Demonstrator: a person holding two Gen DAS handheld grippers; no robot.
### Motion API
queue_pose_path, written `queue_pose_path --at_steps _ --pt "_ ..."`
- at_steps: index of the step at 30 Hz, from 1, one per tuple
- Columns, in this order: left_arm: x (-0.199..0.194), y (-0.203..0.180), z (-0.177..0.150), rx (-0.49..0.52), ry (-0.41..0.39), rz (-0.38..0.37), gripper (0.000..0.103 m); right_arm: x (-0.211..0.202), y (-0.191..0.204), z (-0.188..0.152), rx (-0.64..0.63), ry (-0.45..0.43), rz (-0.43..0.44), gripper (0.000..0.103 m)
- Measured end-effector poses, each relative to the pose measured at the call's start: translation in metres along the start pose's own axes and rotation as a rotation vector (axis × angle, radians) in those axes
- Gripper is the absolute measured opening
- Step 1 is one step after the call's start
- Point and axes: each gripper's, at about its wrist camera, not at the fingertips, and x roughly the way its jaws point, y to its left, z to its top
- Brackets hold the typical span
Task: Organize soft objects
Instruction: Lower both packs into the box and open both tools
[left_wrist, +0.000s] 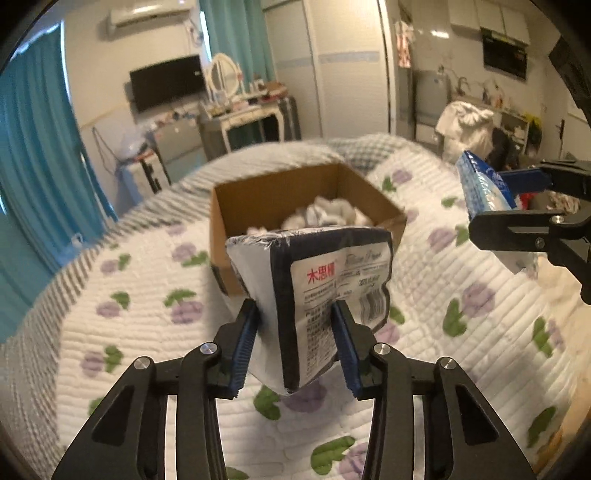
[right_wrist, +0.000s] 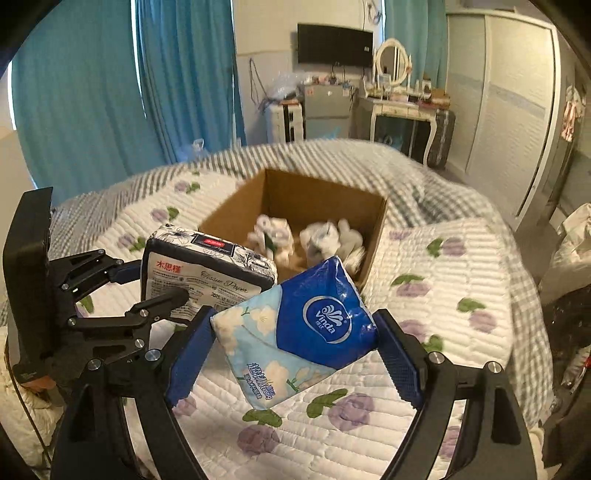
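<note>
Nearest the left wrist camera, the left gripper (left_wrist: 295, 332) has its blue pads clamped on a black-and-white tissue pack (left_wrist: 325, 291), held off the bed with its printed label facing the lens. The right gripper (right_wrist: 295, 354) likewise grips a blue Vinda tissue pack (right_wrist: 295, 332) between its pads — tilted, one corner pointing toward the far side. Both packs hang above a white quilt (right_wrist: 443, 295) printed with purple flowers and green leaves. Just beyond them, at the centre of the bed, sits an open cardboard box (right_wrist: 365, 258) holding white soft items (right_wrist: 332, 236), blurred and not identifiable. The left pack is near the box's left corner; the blue pack is near its front edge. Teal curtains (right_wrist: 92, 92) hang far left.
</note>
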Motion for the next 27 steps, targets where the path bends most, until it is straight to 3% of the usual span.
queue_pose_path --at_steps 7,13,18,27 --pt "-0.025 0.001 0.035 -0.035 -0.093 0.027 0.039 -0.035 -0.007 0.018 0.008 -0.088 -0.012 0.085" --pt "-0.019 0.007 0.074 -0.039 -0.145 0.031 0.039 -0.034 -0.019 0.039 0.030 -0.130 -0.013 0.085" --pt "0.010 0.014 0.094 -0.048 -0.134 0.037 0.039 -0.011 -0.036 0.062 0.055 -0.140 -0.018 0.085" --pt "0.094 0.027 0.103 -0.037 -0.040 0.068 0.039 0.078 -0.069 0.099 0.096 -0.074 -0.029 0.085"
